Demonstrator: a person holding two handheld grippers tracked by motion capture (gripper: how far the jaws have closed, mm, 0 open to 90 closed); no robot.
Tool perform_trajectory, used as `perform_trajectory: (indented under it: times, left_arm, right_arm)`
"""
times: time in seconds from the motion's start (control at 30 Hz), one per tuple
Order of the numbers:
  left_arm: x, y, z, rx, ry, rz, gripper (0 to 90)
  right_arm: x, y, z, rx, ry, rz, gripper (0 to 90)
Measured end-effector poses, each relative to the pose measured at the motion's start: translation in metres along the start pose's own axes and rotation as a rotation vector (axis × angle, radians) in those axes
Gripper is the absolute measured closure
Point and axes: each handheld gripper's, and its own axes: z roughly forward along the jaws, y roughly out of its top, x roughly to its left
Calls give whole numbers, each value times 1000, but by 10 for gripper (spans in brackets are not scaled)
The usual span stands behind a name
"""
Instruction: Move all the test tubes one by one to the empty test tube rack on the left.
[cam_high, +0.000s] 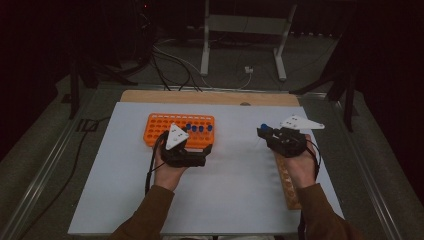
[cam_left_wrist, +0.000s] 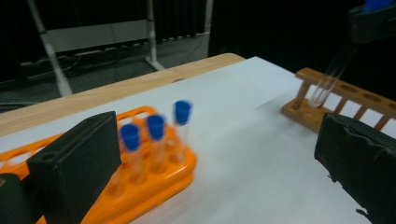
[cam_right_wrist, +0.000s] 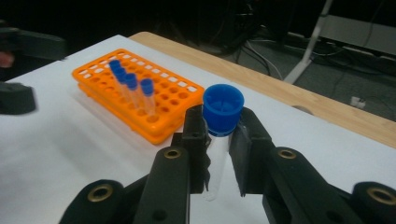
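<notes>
Midway through a transfer, by the look of it — one blue-capped tube (cam_right_wrist: 218, 140) clenched in the right gripper (cam_right_wrist: 218, 140), held in the air above the near end of the wooden rack (cam_high: 287, 177), not yet seated. Wooden rack's visible holes empty so far. Orange rack (cam_high: 155, 131) holding four capped tubes (cam_right_wrist: 131, 91) in a row, the other holes bare. Left gripper (cam_high: 196, 156) just in front of the orange rack, jaws spread wide — nothing between them.
</notes>
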Motion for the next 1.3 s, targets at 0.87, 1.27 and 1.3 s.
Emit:
perform_trajectory:
  times: [0.87, 1.27, 1.3]
  left_arm:
    - [-43, 10, 47, 49, -108, 48, 152]
    - [-56, 9, 50, 29, -132, 123, 555]
    - [-57, 9, 51, 30, -138, 124, 598]
  right_arm:
    - [37, 7, 22, 13, 110, -21, 767]
    - [45, 8, 30, 24, 139, -19, 767]
    - [46, 8, 30, 24, 142, -17, 767]
